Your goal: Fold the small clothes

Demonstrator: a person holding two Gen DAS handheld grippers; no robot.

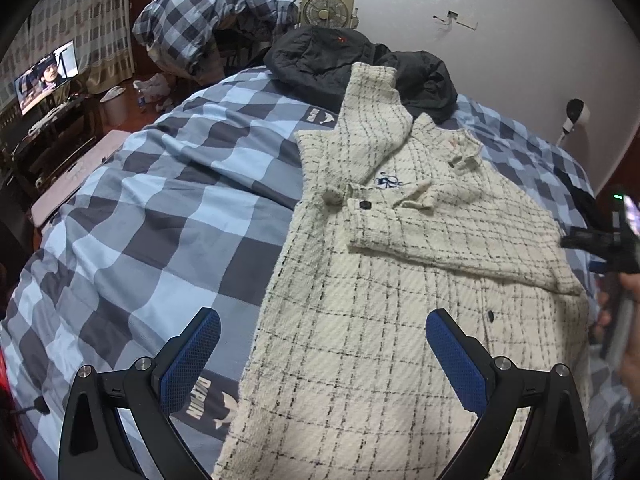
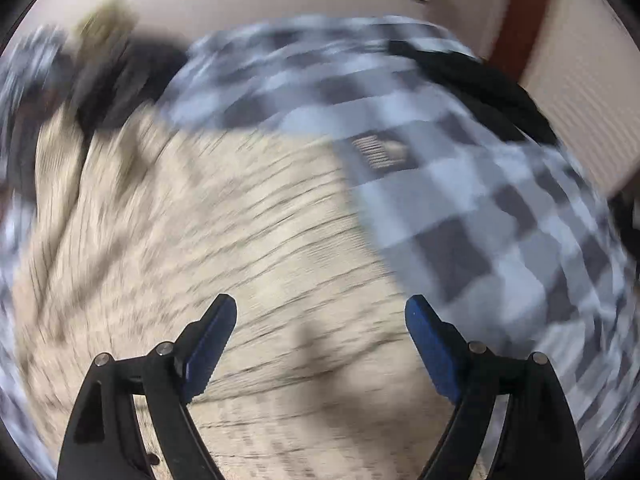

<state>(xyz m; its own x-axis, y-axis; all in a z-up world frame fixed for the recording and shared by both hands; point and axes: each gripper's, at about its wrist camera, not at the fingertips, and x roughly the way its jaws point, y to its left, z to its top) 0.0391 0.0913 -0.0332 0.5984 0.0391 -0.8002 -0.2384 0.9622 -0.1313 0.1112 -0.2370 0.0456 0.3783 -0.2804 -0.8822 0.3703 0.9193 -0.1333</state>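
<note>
Left gripper [image 1: 323,340] jaws wide, empty, right gripper [image 2: 320,334] likewise, seemingly above jacket [image 1: 400,320]

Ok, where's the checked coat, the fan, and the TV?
Cream checked coat [image 1: 360,360]: left wrist view, on its lower front panel.
Fan [image 1: 326,10]: left wrist view, on its round grille.
TV [image 1: 44,76]: left wrist view, on its lit screen.

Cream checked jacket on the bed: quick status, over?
Left gripper open, empty. Right gripper open, empty. Cream jacket flat on checked bedspread, both sleeves folded in. Dark garment beyond collar.
</note>
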